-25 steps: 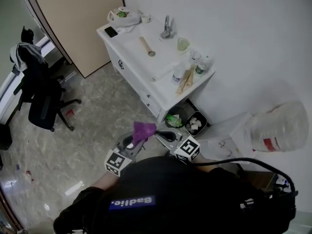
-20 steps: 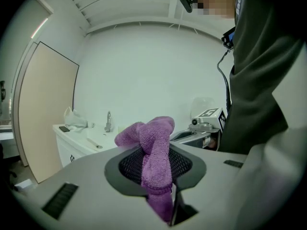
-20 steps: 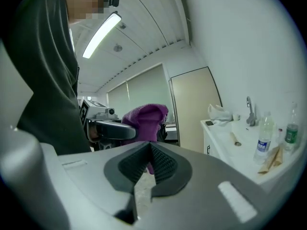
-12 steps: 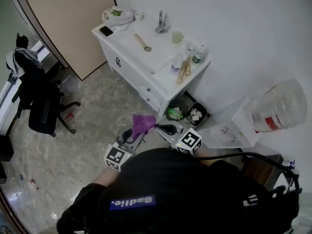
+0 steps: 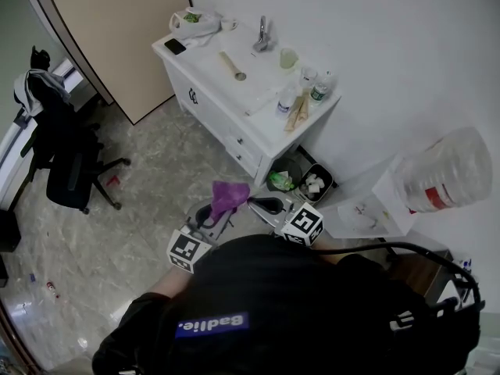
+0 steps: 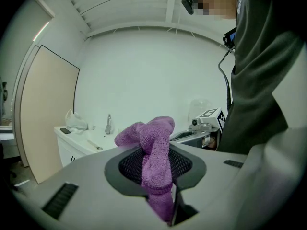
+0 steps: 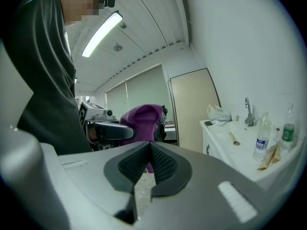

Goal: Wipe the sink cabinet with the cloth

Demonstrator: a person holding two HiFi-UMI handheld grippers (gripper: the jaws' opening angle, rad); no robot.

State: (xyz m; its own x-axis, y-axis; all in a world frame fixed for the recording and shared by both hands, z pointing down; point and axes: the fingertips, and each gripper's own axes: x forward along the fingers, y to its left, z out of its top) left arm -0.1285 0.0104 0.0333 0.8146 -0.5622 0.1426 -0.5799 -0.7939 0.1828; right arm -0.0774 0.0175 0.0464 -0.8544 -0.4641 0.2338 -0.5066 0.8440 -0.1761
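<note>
A purple cloth [image 5: 227,196] [image 6: 153,162] is pinched in my left gripper [image 5: 223,203] [image 6: 156,169], bunched up above its jaws. My right gripper [image 5: 264,206] [image 7: 147,166] is held beside it, jaws together with nothing between them; the purple cloth [image 7: 141,120] shows just beyond it. Both are held close to my body, well short of the white sink cabinet [image 5: 226,119] [image 6: 72,150] [image 7: 240,159]. The cabinet stands against the wall with a tap [image 5: 262,34] at its back.
The cabinet top [image 5: 254,80] carries a phone [image 5: 175,47], a bag [image 5: 194,22], a wooden tool [image 5: 232,66], a cup [image 5: 289,58] and bottles [image 5: 316,88]. Two bins [image 5: 301,182] stand beside it. An office chair [image 5: 66,162] is at left, a water jug [image 5: 445,170] at right.
The view has shifted slightly; the cabinet sits a little lower and further right than half a second ago. Both grippers and the cloth stay as they were.
</note>
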